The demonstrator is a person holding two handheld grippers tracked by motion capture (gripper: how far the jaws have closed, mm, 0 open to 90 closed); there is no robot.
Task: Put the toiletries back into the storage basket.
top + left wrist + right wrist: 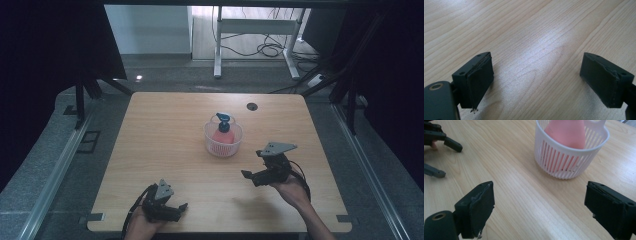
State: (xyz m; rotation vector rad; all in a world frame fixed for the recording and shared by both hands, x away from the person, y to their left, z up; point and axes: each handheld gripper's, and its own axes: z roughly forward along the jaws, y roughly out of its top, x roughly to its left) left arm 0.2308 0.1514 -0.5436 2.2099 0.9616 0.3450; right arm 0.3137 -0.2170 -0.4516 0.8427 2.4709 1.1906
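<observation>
While the wooden worktop [165, 150] lies broad under the lights, a white slatted basket [223, 140] sits near its middle, a pink bottle [223, 136] with a blue pump top upright inside it; right gripper [261, 170] hovers just beside the basket, jaws wide apart; left gripper [172, 209] low at the near edge, jaws apart too, nothing between them.

no readable text, labels or numbers anywhere
</observation>
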